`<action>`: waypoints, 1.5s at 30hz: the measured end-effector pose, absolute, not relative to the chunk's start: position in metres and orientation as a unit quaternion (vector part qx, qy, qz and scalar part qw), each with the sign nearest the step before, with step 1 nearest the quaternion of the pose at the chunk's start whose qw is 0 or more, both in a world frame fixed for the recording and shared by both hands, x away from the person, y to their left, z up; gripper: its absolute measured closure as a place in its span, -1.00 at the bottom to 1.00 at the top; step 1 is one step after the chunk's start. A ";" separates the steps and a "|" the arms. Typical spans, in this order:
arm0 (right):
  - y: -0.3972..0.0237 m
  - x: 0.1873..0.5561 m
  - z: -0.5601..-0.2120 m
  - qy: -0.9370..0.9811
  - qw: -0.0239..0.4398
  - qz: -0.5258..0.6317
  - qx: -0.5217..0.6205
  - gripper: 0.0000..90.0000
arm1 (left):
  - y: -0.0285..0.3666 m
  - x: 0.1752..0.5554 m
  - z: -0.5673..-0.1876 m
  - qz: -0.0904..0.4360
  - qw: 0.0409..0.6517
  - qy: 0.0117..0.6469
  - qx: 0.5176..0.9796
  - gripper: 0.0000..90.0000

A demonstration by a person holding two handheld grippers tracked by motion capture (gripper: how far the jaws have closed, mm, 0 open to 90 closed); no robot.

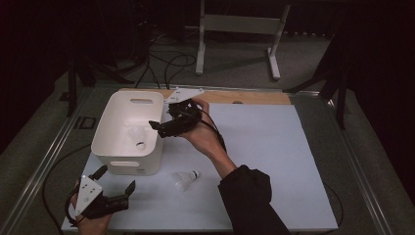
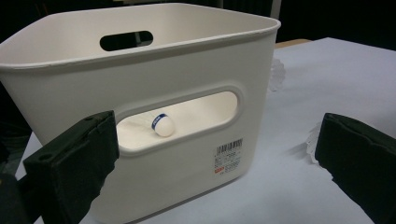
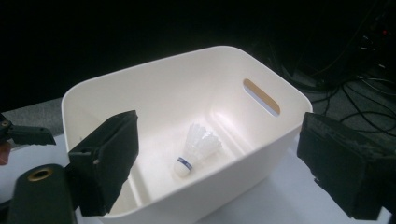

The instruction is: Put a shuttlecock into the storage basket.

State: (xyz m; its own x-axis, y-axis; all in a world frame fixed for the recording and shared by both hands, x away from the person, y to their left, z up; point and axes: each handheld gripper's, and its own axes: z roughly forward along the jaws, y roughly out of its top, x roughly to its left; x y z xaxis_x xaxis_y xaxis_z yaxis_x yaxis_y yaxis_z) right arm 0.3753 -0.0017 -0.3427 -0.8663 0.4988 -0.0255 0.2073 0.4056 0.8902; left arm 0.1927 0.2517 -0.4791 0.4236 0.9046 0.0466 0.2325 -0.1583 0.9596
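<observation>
A: Right gripper [image 1: 157, 128] is over the rim of the white plastic bin with cut-out handles [image 1: 109, 122], jaws spread wide, nothing between them. The white feathered shuttlecock with the blue-banded cork [image 3: 195, 149] lies on the bin floor, on its side, apart from the walls.

B: And the left gripper [image 1: 116, 179]?

A: Low at the near-left table corner, jaws also wide and empty, facing the bin's handle slot (the cork shows through it).

B: More to go?

A: Looks so. A second white shuttlecock [image 1: 186, 178] lies on the pale blue table sheet [image 1: 274, 147], just in front of the bin, between the two hands.

B: Risks?

A: Feather skirt is soft: pinch there and it likely crushes or slips, so take the cork end. Also the bin is light, I'd guess; a knock on the rim from either gripper could shift it.
</observation>
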 end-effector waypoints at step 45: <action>-0.039 0.362 -0.360 0.829 0.160 0.485 0.228 -0.80 | 0.251 0.193 -0.479 0.338 0.498 0.417 0.681 -0.99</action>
